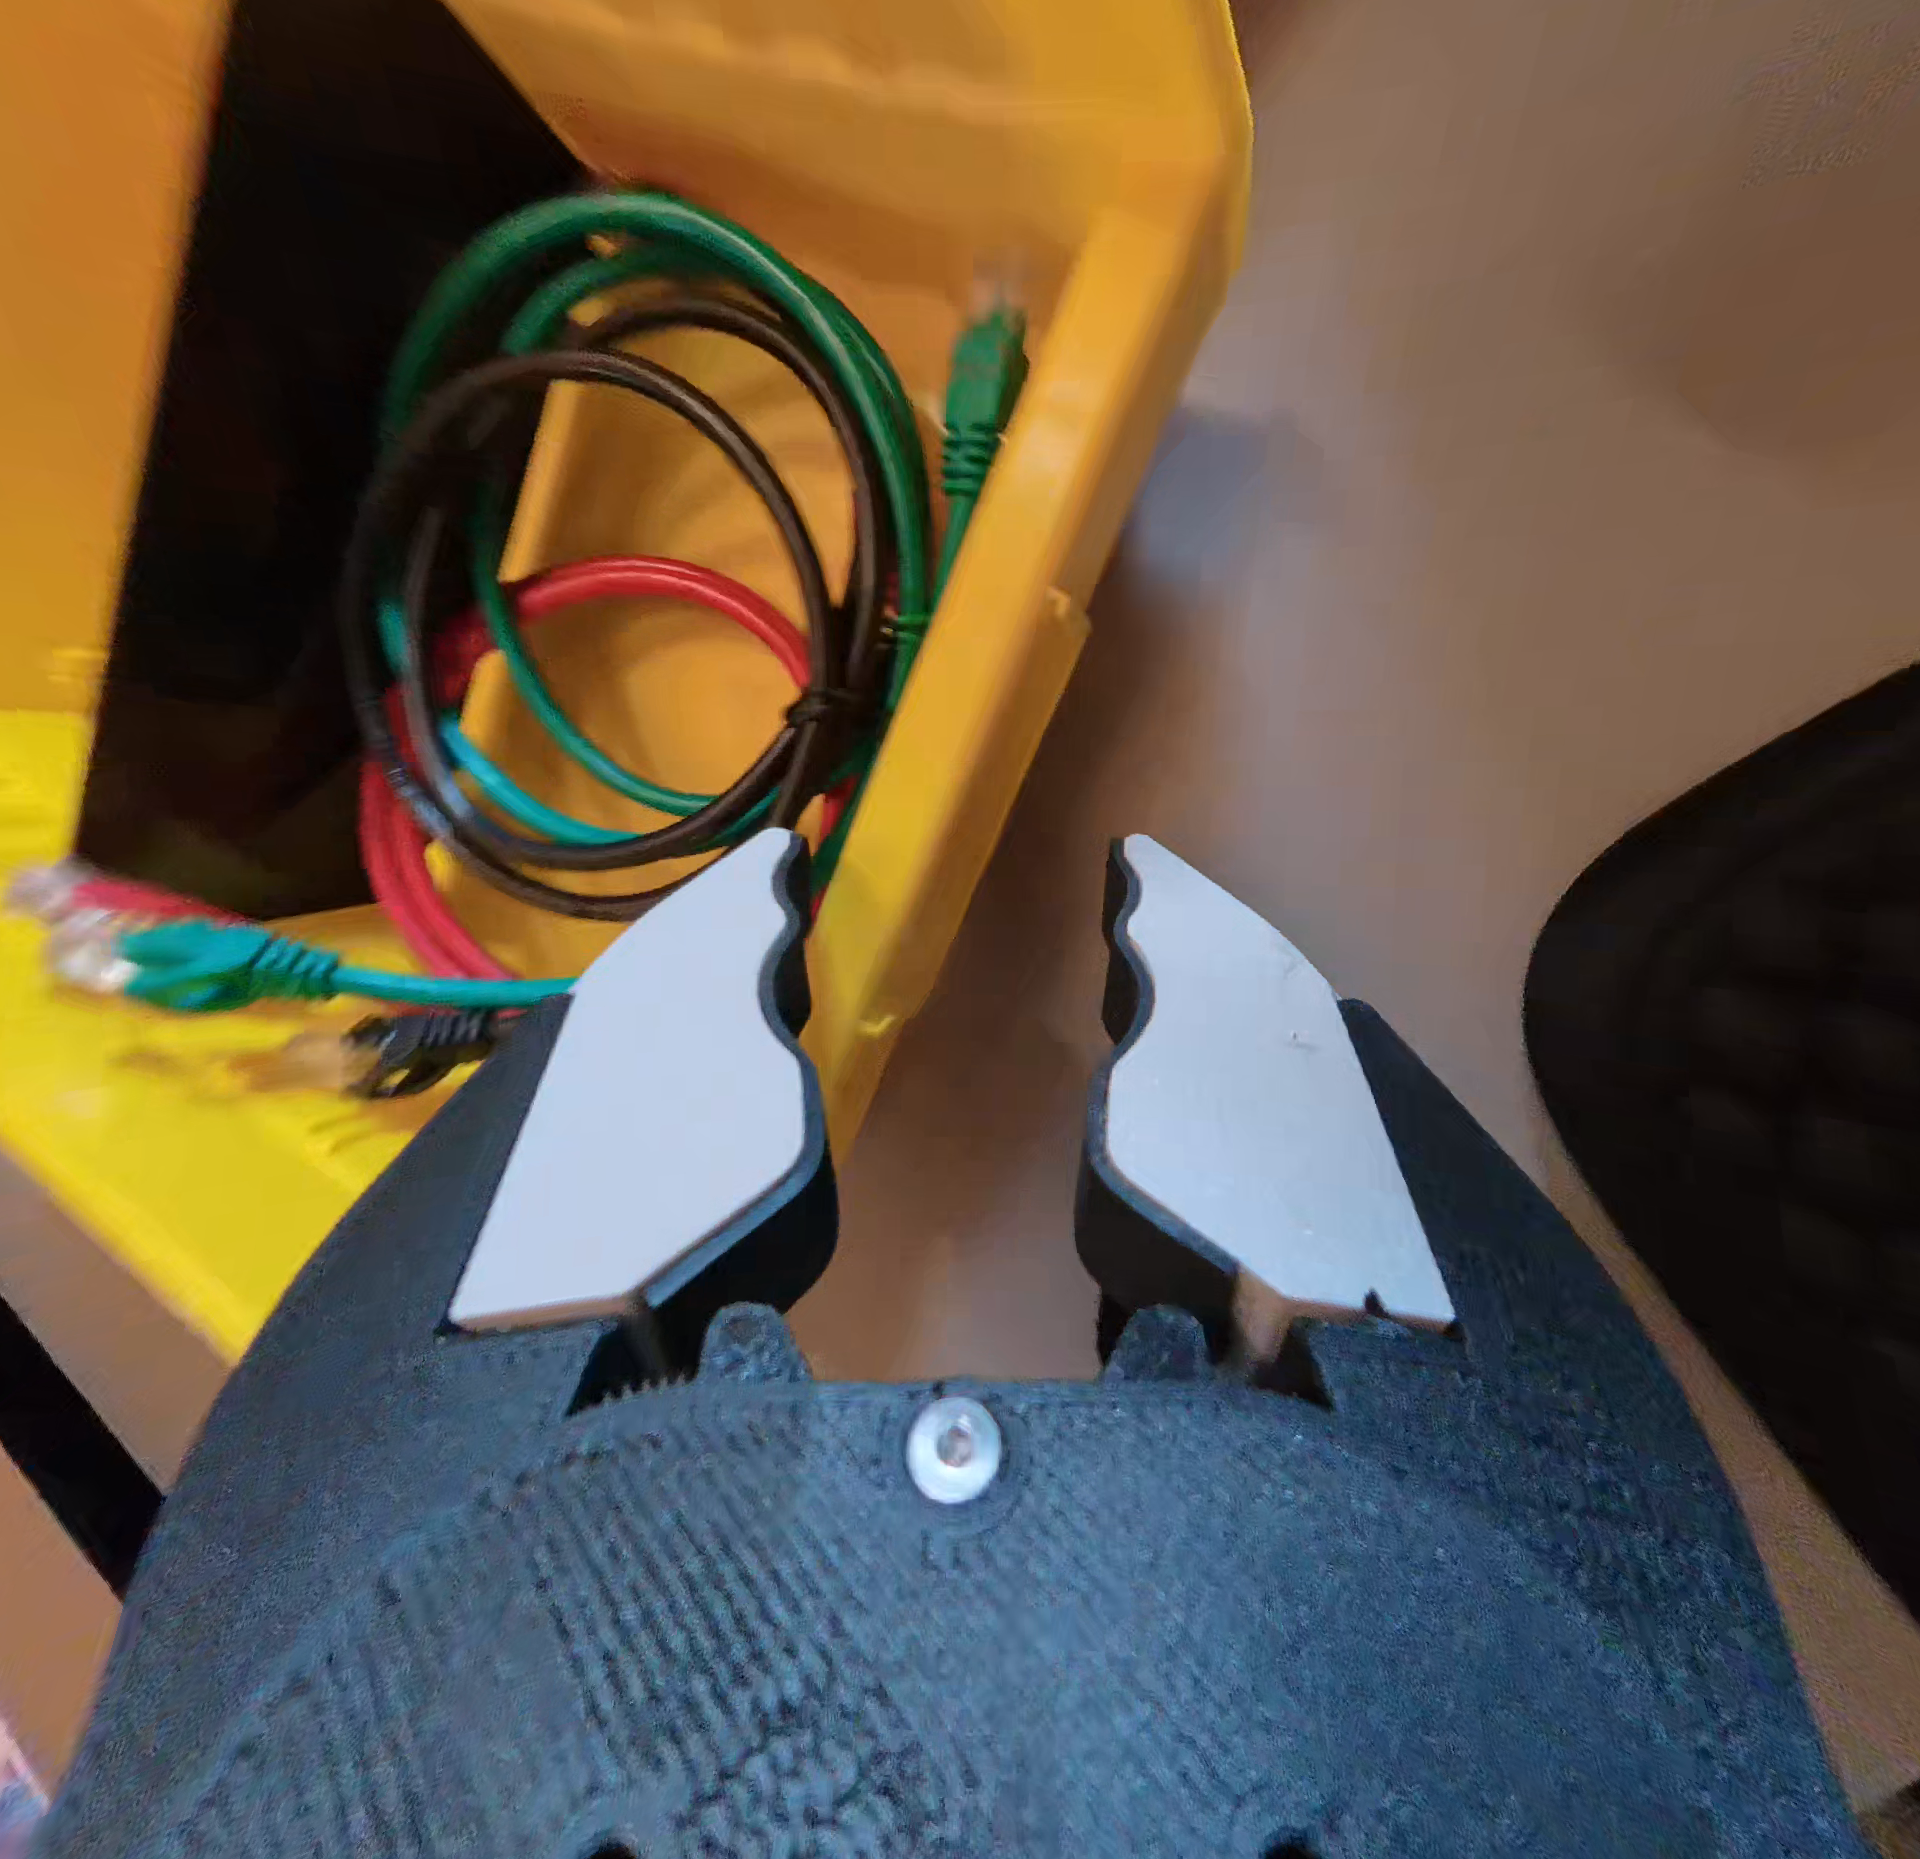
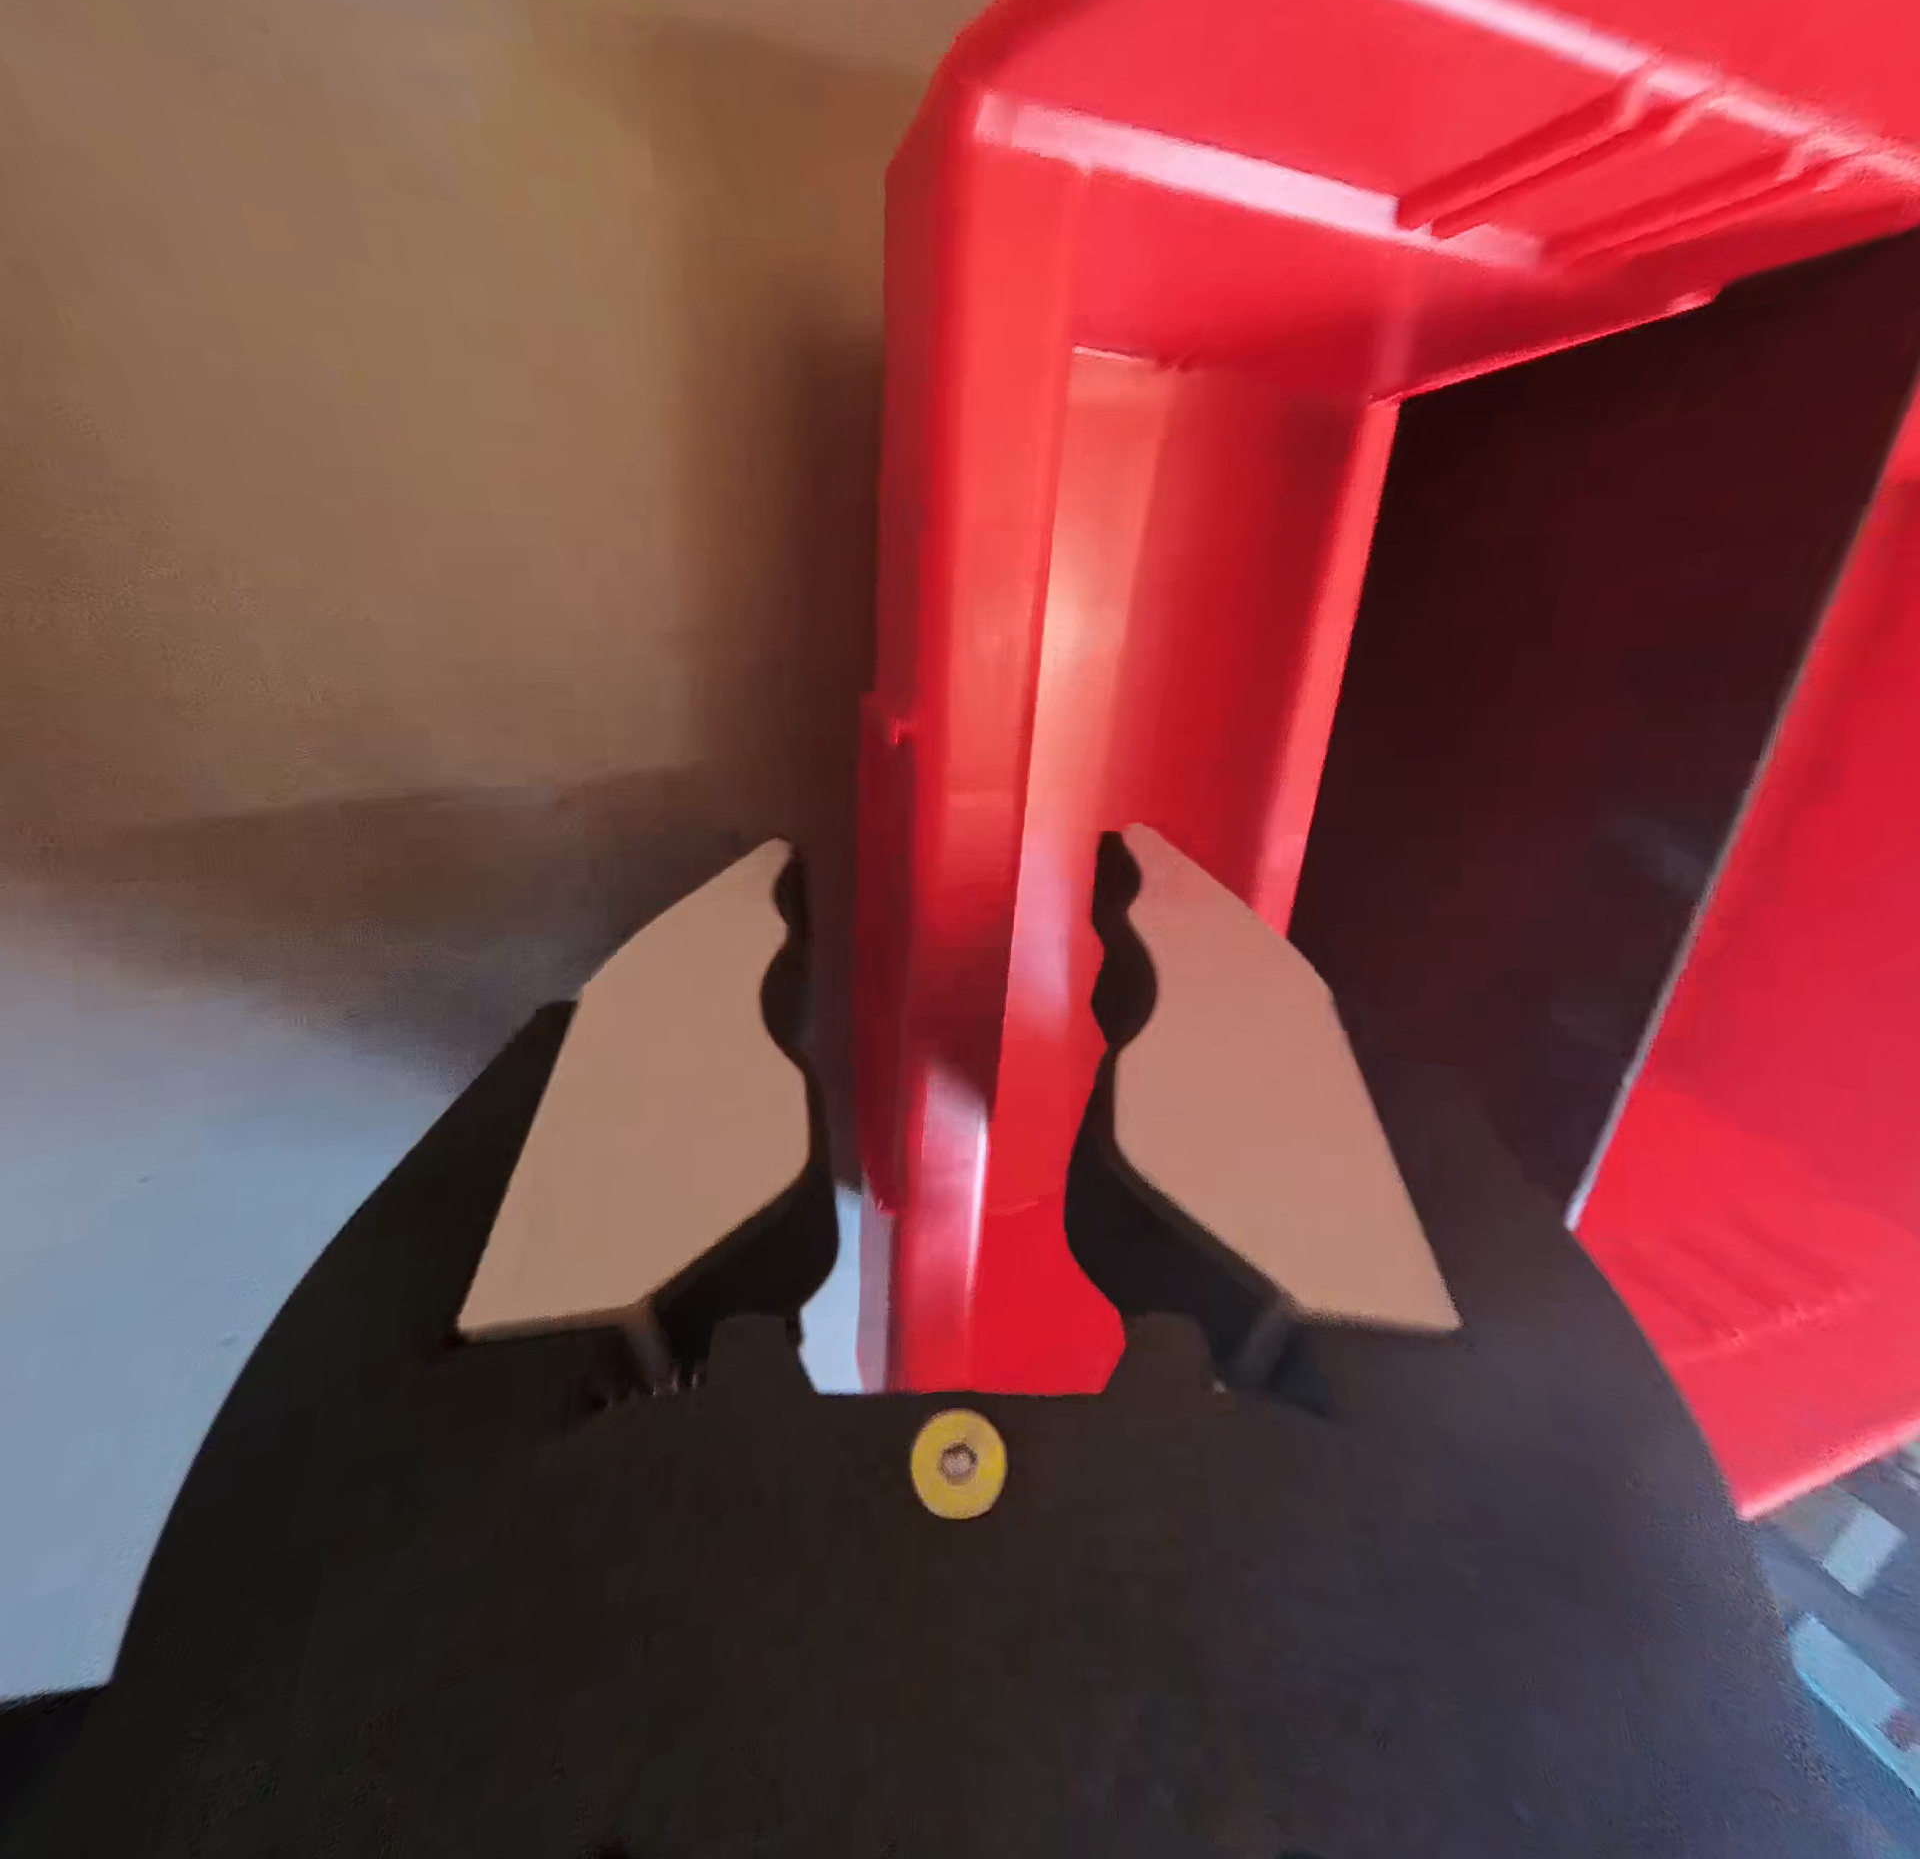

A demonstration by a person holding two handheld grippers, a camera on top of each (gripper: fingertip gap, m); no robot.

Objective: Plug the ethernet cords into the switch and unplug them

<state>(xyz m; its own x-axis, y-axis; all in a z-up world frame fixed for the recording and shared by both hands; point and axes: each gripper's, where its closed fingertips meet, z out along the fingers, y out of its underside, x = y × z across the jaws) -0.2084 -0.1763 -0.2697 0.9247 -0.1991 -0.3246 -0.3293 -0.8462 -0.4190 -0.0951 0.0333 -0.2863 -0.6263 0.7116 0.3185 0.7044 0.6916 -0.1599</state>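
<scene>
Yellow bin on the worktop holds coiled green, black, red cords; plugs spill over its front lip. Red bin looks empty. No switch in view. Left tongs and right tongs both open, empty. Judging by that, nothing plugged yet; everything's left.

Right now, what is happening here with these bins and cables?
Nothing is gripped yet. The left claw is open beside a yellow bin that holds coiled green, black and red cords. The right claw is open, its fingers either side of a red bin's wall. No switch shows.
</scene>
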